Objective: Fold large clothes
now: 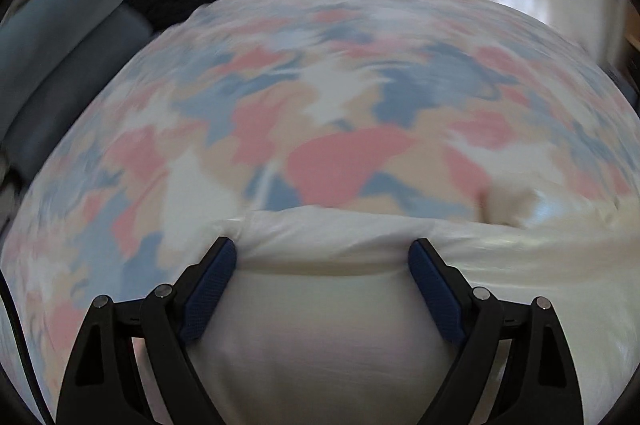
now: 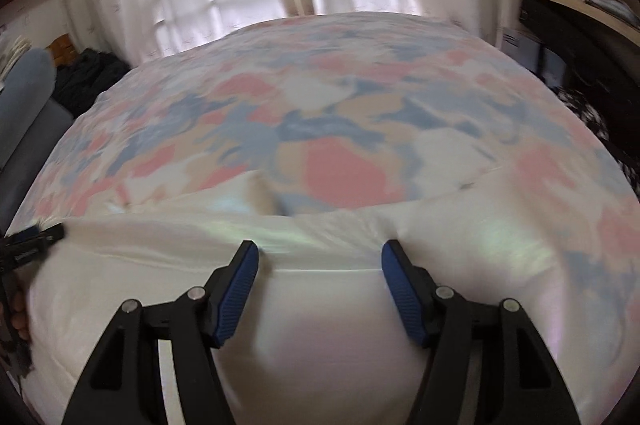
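Both views are motion-blurred, so I read fine detail with caution.

Risks from here, as I judge them: the white garment (image 1: 320,325) looks thin and slippery, with a sheen in the right wrist view. If I close on one layer only, the fold will drag unevenly. If the two sides close at different heights along the edge, the cloth will skew. There is also a chance of pinching the patterned bedspread (image 1: 320,113) together with the garment, since the two lie in contact.

Left tongs (image 1: 322,253): jaws spread wide, nothing clamped. The garment's raised far edge runs between the two pads and looks to touch both tips.

Right tongs (image 2: 320,257): jaws likewise spread wide, nothing clamped. The same creased edge crosses between the tips.

The garment lies on the bed, on top of the bedspread, at the near side, directly under and ahead of both tongs. A beige bit of cloth (image 2: 260,197) sticks up at the far edge between them. The left tool shows at the left rim of the right wrist view.
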{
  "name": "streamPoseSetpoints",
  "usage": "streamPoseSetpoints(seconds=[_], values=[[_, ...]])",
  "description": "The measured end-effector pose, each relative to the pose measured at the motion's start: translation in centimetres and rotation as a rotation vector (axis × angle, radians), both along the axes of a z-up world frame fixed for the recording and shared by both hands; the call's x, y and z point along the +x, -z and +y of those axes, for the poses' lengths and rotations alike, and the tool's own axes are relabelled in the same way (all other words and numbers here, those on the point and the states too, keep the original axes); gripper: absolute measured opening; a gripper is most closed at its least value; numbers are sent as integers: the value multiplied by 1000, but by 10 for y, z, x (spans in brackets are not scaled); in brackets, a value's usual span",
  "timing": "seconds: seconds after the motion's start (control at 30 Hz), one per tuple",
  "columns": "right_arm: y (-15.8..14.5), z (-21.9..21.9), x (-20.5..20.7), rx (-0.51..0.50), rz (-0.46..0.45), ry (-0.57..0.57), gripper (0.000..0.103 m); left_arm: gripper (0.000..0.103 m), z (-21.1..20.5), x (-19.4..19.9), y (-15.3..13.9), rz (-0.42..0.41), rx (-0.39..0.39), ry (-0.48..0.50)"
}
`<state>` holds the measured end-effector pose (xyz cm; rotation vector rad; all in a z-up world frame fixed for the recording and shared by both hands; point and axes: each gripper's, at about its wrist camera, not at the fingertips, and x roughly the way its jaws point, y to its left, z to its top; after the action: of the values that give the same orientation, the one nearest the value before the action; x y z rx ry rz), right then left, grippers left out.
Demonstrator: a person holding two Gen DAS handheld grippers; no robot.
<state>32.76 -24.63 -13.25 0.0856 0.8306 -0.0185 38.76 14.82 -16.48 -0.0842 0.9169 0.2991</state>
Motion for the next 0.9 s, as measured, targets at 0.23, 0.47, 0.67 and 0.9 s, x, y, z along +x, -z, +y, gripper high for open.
streamPoseSetpoints(seconds=[0.23,0.47,0.67,0.9], values=[[-8,-37,-10,-41,25,138,65,88,7,-12,-1,22,12,-18],[-43,-58,-64,40,-36,178,65,88,13,-67,-45,-57,39,37],[-81,-53,-120,133,-94,170,65,88,25,-139,-95,-113,-61,115],[-112,-12,-180,144,-139,97,65,88,33,-224,-120,-119,-180,155]])
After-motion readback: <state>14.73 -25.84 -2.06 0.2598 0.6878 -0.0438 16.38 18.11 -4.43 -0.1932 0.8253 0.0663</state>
